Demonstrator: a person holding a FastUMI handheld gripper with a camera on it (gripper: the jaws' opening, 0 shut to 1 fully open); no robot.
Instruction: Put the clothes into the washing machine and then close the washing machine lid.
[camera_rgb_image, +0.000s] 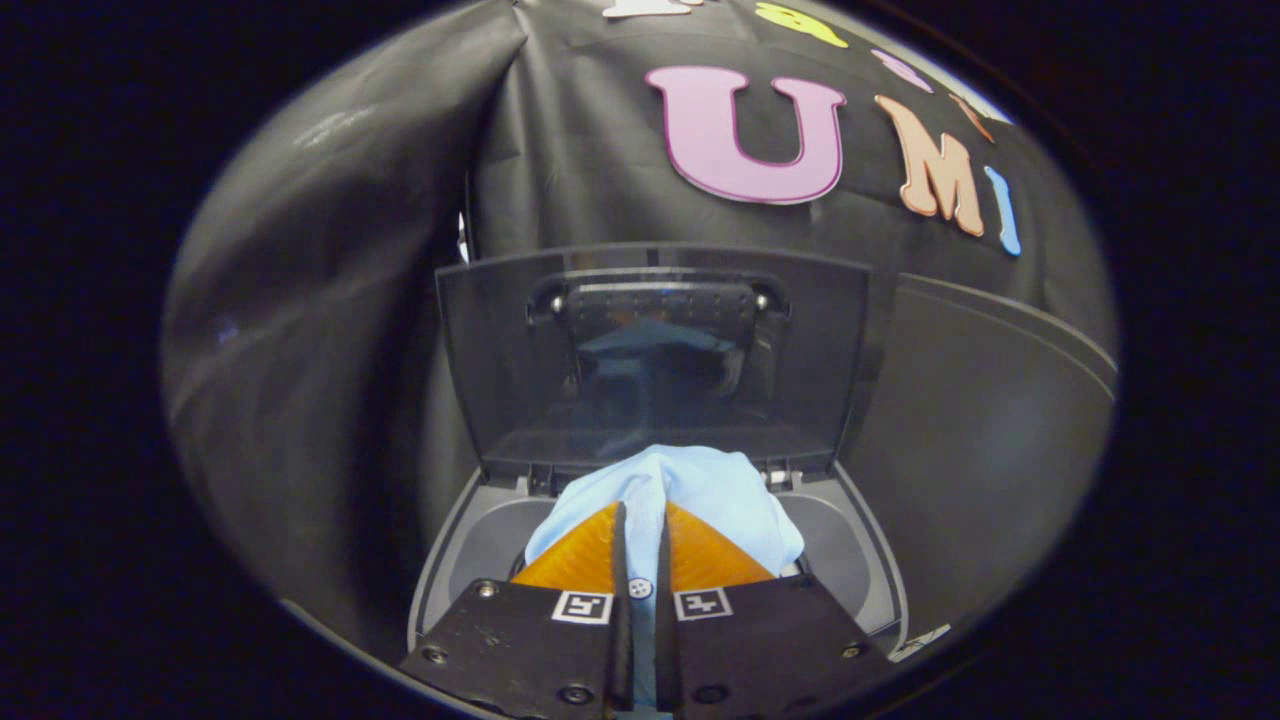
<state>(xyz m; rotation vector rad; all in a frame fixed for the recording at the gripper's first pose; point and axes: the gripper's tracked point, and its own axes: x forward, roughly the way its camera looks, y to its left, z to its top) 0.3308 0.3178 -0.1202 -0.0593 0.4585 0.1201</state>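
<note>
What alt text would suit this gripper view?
The hand-held gripper pinches a light blue shirt between its fingers, over the open washer. The washer's lid stands upright just beyond.

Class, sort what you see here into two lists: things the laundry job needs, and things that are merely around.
Needed for the job:
- shirt, light blue, pinched between the fingers of the gripper
- washer, top open
- lid, standing upright behind the shirt

Merely around:
- black cloth wall behind and beside the washer
</note>
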